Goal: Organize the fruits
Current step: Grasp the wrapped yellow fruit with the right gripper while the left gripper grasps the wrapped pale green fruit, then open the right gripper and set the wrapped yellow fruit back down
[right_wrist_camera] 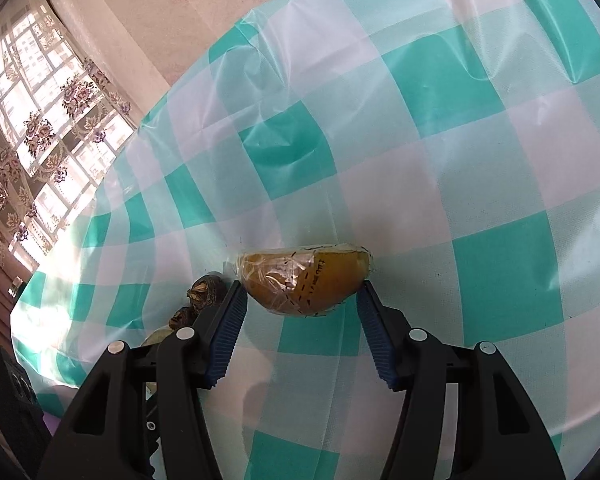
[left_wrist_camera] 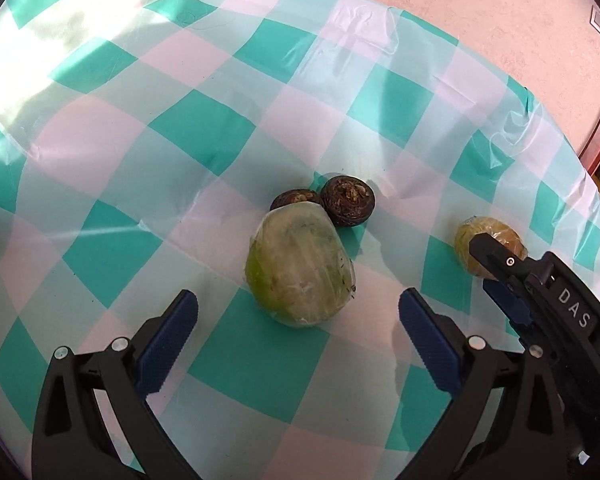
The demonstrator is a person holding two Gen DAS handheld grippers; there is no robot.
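Note:
A large pale green fruit in plastic wrap [left_wrist_camera: 298, 266] lies on the checked tablecloth, just ahead of my open, empty left gripper [left_wrist_camera: 298, 312]. Two dark brown round fruits [left_wrist_camera: 347, 199] touch its far side; they also show at the left in the right wrist view [right_wrist_camera: 204, 292]. A yellow-brown wrapped fruit [right_wrist_camera: 304, 280] sits between the fingertips of my right gripper [right_wrist_camera: 302, 292], whose blue pads [right_wrist_camera: 230, 320] stand at its two sides. I cannot tell if they press on it. That fruit [left_wrist_camera: 466, 236] and the right gripper [left_wrist_camera: 486, 264] show at the right in the left wrist view.
The table wears a teal and white checked plastic cloth [left_wrist_camera: 180, 128]. Its far edge [left_wrist_camera: 532, 92] borders a pinkish wall. A window with flowered curtains [right_wrist_camera: 40, 132] lies beyond the table's left side in the right wrist view.

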